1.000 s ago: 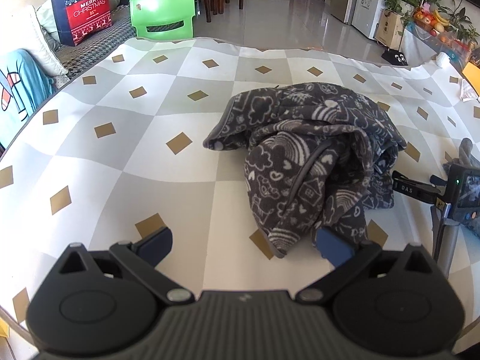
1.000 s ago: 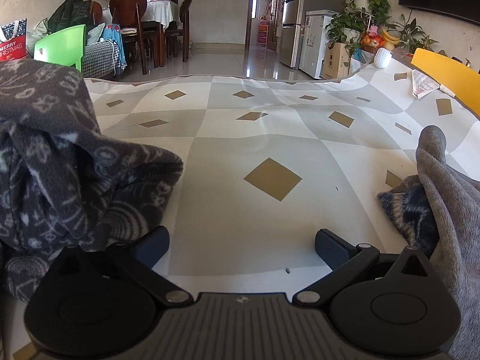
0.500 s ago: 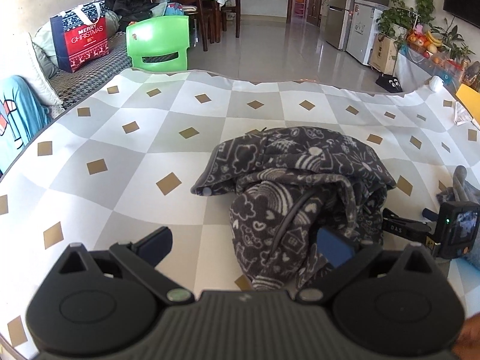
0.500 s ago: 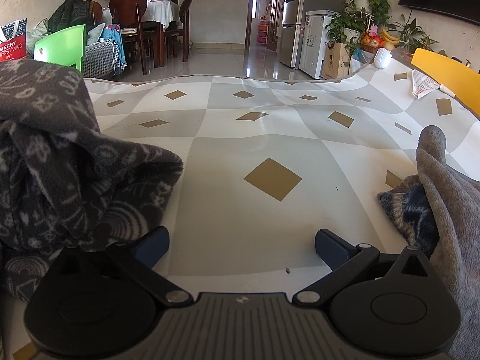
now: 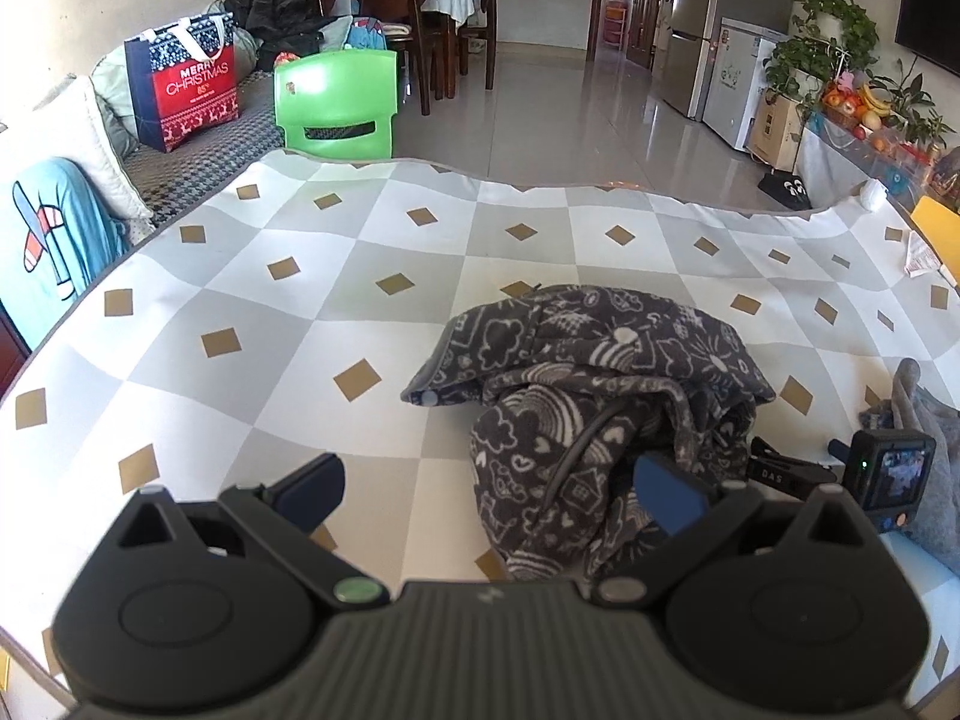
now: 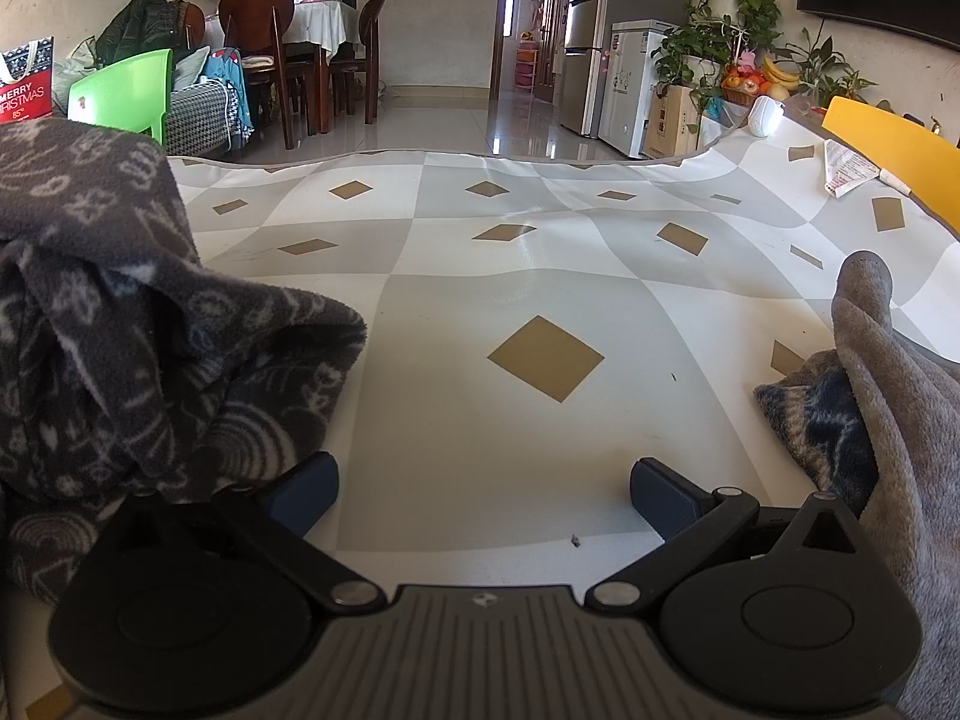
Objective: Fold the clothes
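Observation:
A dark grey fleece garment [image 5: 594, 396] with white doodle prints lies crumpled in a heap on the checkered tablecloth [image 5: 336, 300]. My left gripper [image 5: 489, 489] hovers open above the table in front of the heap; its right fingertip overlaps the heap's near side. In the right wrist view the same garment [image 6: 120, 312] fills the left side. My right gripper [image 6: 483, 489] rests open low over the bare cloth, holding nothing, its left finger beside the fleece. A second plain grey garment [image 6: 888, 396] lies at the right edge.
The right gripper's body and camera [image 5: 894, 474] show at the right of the left wrist view. A yellow chair [image 6: 894, 150] and a folded paper [image 6: 849, 171] sit at the table's far right. A green chair [image 5: 336, 99] stands beyond the far edge.
The left gripper has risen and pulled back, so the fleece heap sits lower and smaller in its view. The right gripper and the garments have stayed still.

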The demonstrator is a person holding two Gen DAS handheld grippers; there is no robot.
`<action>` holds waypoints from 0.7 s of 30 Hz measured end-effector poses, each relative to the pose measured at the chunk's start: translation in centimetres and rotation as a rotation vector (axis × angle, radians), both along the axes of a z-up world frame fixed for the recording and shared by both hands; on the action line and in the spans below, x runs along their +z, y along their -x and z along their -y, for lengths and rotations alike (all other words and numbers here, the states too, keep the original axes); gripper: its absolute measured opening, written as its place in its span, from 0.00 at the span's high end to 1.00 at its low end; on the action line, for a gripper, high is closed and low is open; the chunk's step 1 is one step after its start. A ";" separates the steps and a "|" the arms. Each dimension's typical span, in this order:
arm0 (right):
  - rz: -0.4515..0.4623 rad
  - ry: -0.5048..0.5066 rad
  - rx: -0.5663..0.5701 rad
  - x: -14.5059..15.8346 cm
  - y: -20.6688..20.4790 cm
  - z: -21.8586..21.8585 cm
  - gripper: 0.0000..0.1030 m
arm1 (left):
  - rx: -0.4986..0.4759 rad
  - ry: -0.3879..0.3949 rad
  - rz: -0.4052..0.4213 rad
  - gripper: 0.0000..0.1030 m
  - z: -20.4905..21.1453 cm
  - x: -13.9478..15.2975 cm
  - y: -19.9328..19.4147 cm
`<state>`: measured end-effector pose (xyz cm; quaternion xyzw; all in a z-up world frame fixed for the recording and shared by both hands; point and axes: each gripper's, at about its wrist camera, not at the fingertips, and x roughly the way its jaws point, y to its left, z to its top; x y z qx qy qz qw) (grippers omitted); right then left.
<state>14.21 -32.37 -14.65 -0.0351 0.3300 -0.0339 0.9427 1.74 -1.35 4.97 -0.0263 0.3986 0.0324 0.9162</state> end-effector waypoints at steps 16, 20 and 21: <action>0.000 0.000 0.000 0.0 0.0 0.0 0.00 | 0.072 -0.012 0.021 0.00 -1.6 2.2 1.1; 0.000 0.000 0.000 0.0 0.0 0.0 0.00 | 0.059 -0.033 0.028 0.00 -0.9 2.2 1.1; 0.000 0.000 0.000 0.0 0.0 0.0 0.00 | 0.058 -0.037 0.028 0.00 -0.8 2.1 1.1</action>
